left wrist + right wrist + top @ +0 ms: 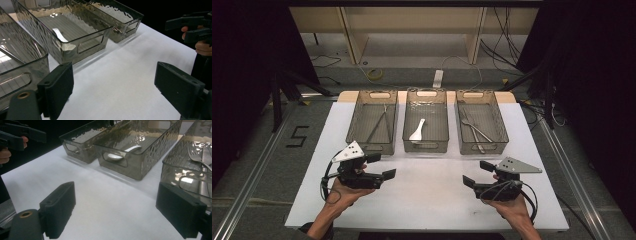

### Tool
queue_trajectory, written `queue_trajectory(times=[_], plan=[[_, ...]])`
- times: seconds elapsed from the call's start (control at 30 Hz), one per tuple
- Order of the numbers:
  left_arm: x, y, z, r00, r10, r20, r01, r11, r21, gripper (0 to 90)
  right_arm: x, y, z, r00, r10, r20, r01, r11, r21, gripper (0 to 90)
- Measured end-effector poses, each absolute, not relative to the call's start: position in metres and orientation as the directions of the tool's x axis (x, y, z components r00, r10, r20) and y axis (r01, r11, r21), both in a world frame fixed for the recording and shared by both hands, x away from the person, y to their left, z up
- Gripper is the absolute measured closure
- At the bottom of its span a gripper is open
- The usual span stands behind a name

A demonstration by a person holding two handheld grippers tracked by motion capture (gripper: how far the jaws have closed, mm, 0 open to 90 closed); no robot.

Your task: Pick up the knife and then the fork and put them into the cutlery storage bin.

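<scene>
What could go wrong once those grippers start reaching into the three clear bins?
The bins are deep and narrow, so an open hand-held gripper, like the left one, might bump a wall of the middle bin and shove it. The white spoon lies flat on the bottom and may slip from the jaws. In the right bin, the fork overlaps other cutlery, so one grab could drag its neighbours.

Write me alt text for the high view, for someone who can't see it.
Two hand-held tongs, the left tongs and the right tongs, both open and empty, hover over a white table in front of three clear bins. The left bin holds chopsticks, the middle bin a white spoon, the right bin metal forks.
</scene>
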State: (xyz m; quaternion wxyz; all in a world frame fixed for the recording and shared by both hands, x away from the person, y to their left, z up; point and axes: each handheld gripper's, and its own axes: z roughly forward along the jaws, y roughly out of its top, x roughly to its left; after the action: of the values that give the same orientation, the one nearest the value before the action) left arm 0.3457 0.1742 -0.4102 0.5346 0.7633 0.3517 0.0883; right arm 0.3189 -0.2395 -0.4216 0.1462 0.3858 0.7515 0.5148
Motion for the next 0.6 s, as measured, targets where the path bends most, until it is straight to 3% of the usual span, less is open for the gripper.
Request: queue_trajectory(times=[0.6], plan=[[0.3458, 0.1734, -0.4103, 0.736, 0.632, -0.241, 0.443, -0.181, 0.878, 15.3, 0.3191, -0.241, -0.4211, -0.657, 0.734, 0.171, 0.423, 0.171, 0.89, 16.8]])
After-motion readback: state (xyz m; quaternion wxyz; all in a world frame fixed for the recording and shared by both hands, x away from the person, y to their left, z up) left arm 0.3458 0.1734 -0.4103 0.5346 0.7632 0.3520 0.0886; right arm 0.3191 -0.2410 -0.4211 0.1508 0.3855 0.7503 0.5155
